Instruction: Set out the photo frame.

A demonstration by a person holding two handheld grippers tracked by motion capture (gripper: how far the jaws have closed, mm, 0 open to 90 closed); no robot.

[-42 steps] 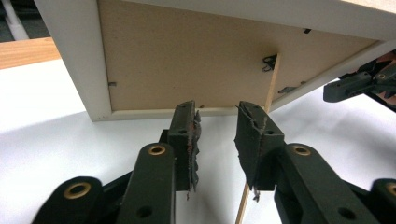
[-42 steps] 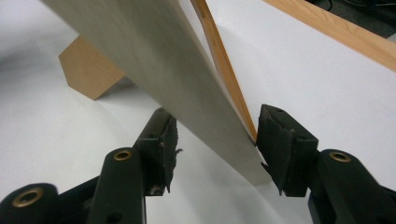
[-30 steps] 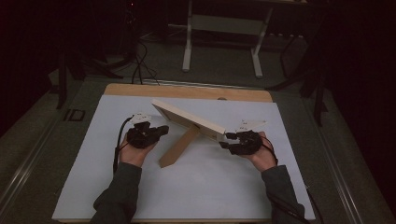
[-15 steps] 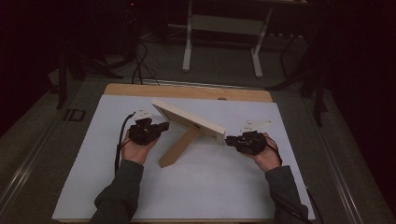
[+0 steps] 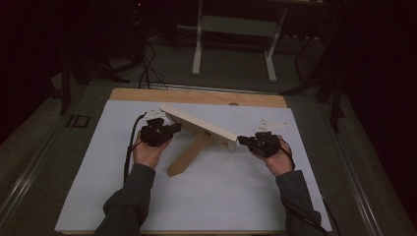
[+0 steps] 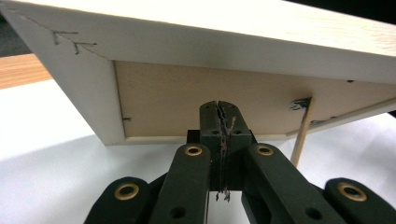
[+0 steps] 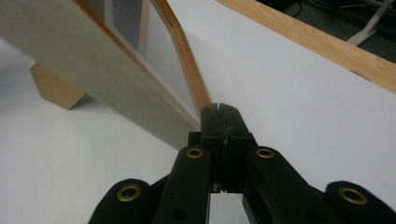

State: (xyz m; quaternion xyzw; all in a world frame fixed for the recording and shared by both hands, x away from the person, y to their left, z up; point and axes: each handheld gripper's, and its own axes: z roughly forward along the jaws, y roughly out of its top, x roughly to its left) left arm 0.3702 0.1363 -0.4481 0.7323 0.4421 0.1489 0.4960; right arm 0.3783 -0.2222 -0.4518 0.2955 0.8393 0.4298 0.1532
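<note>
A pale wooden board (image 5: 201, 127) stood tilted near the middle of the white tabletop (image 5: 221, 196), propped from beneath by a short wooden leg (image 5: 189, 155) that ran toward the person's side. In the left gripper view the board's underside showed a recessed fibreboard panel (image 6: 196, 100) inside a pale frame, with a thin dowel (image 6: 301, 135) slanting down from it.

The left gripper (image 5: 174, 129) sat at the board's left end, its jaws fully closed on each other with nothing between them; the tips rested just under the lower edge of the frame, and contact could not be confirmed. The right gripper (image 5: 242, 141) sat at the board's right end. Its jaws had just been closing and were shut, pad against pad, with nothing between them; the tip stood just beside the board's corner, against or very near it.

The tabletop's bare wooden strip (image 5: 196, 96) ran along the far edge behind the board. Beyond it, on the dark floor, stood a light metal stand (image 5: 233, 44) and loose black cables (image 5: 145, 69), both well apart from the work. A cable (image 5: 129, 152) trailed from the left gripper along the sleeve.
</note>
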